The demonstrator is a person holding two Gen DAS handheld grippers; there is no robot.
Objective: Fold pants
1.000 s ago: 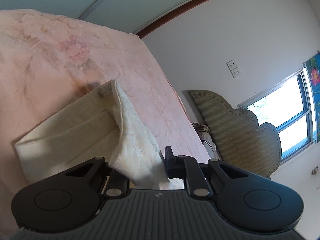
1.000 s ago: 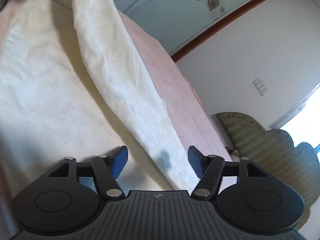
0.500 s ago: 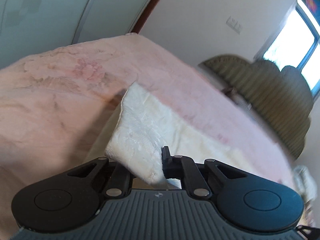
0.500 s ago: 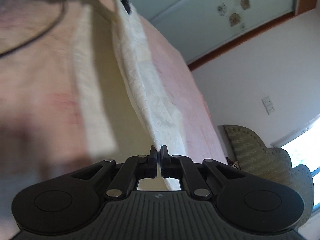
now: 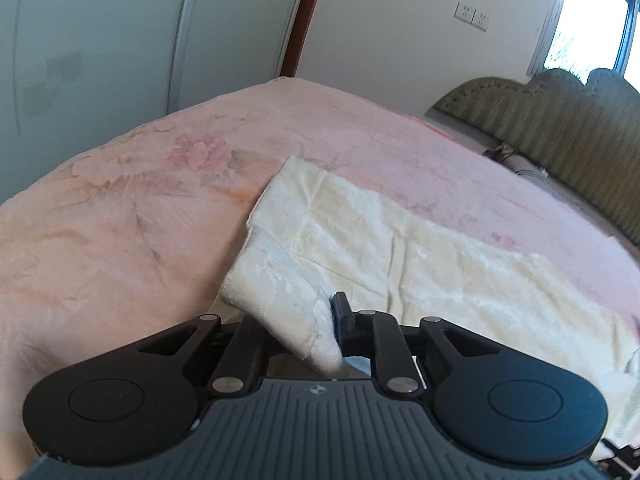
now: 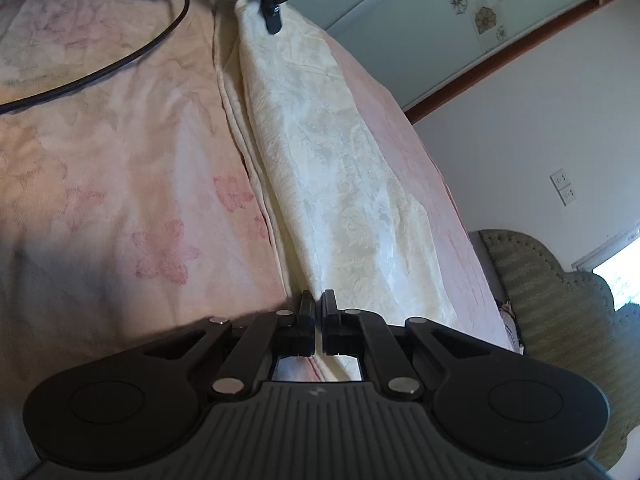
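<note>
The cream patterned pants lie on the pink blanket, folded lengthwise. My left gripper is shut on one end of the pants, the cloth bunched between its jaws and covering the left finger. My right gripper is shut on the other end of the pants. In the right wrist view the cloth runs as a raised, stretched band from my right jaws up to the left gripper at the top of the frame.
The pink floral blanket covers the bed. A black cable lies on it at the left in the right wrist view. An olive upholstered headboard stands beyond the bed, with a window, wall sockets and a wardrobe behind.
My right gripper went from open around the cloth to shut on it. My left gripper swung around with its end, and the pants now stretch long between the two grippers.
</note>
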